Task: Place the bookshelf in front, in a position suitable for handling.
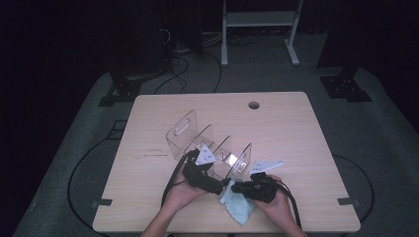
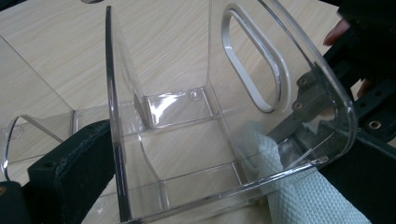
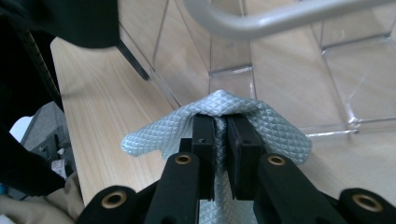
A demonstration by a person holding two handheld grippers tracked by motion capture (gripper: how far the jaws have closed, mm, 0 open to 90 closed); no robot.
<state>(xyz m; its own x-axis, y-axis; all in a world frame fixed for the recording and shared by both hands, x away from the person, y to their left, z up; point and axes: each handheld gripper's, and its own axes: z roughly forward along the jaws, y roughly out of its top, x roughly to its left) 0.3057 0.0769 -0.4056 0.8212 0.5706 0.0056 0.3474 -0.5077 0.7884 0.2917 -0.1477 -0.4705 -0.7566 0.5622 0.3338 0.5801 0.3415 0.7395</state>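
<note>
Right gripper view: right hand-held gripper (image 3: 220, 126) clamped shut on a fold of the pale waffle-weave cloth (image 3: 275, 128), jaws nearly meeting with fabric pinched between and draped over their tips. Bunching it this way makes a padded nose for wiping, I judge, so the hard jaws stay off the plastic. Just past the cloth, the clear acrylic rack (image 3: 289, 60); the pad looks pressed at its base edge, though actual contact is hard to confirm. Left gripper view: rack end wall (image 2: 116, 116) stands between the left hand-held gripper's jaws, one black jaw outside at lower left, the other at right behind the clear plastic. The pads seem to bear on the rack, so I read it as gripping it, likely to brace it so it does not slide on the tabletop (image 2: 154, 42) under the wiping push. Cloth (image 2: 303, 196) enters at lower right against the rounded corner of the handle panel, with the other gripper's jaws behind it. High view: both hands low at the near edge, left hand-held gripper (image 1: 217, 187) on the rack's near end, right hand-held gripper (image 1: 236, 187) just beside it, cloth (image 1: 237, 205) trailing toward the person. Rack (image 1: 197, 140) runs diagonally away across the middle of the tabletop (image 1: 286, 128), dividers upright, slotted handle panel at the far end. Kept near, I'd guess, for reach and leverage. Beyond: cable hole in the far edge, dark floor with cables, a white stand.
</note>
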